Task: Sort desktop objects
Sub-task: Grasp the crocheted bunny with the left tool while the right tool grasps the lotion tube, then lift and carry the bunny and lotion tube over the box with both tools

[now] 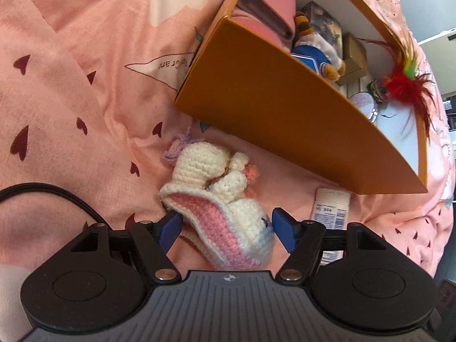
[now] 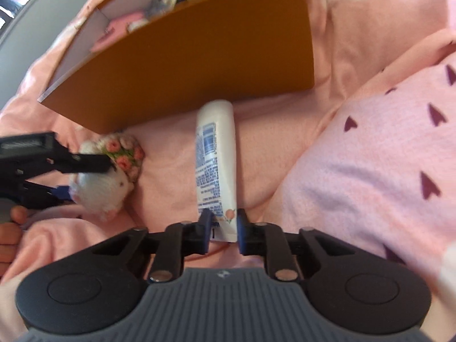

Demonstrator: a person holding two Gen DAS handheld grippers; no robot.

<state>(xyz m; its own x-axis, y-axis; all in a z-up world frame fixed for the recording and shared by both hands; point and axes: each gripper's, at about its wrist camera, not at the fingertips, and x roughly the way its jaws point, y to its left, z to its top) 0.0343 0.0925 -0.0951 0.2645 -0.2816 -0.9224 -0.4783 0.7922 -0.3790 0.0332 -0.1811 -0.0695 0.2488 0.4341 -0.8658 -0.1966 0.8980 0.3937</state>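
Observation:
A cream and pink crochet bunny (image 1: 211, 176) lies on the pink cloth just in front of the orange box (image 1: 270, 108). My left gripper (image 1: 226, 228) stands open around the bunny's lower end, its blue pads on either side. The right wrist view shows that gripper (image 2: 85, 179) coming in from the left over the bunny (image 2: 105, 188). A white tube with blue print (image 2: 216, 154) lies with its cap against the box wall (image 2: 185, 57). My right gripper (image 2: 224, 223) is shut on the tube's flat crimped end. The same tube (image 1: 332, 205) shows partly in the left wrist view.
Inside the box are a pink wallet (image 1: 268, 2), a plush bear in blue (image 1: 316, 54), small cartons (image 1: 354, 54), a round mirror (image 1: 366, 105) and a red feather toy (image 1: 404, 79). Crumpled pink bedding with dark hearts (image 1: 71, 85) surrounds everything. A person's fingers (image 2: 11, 228) show at the left.

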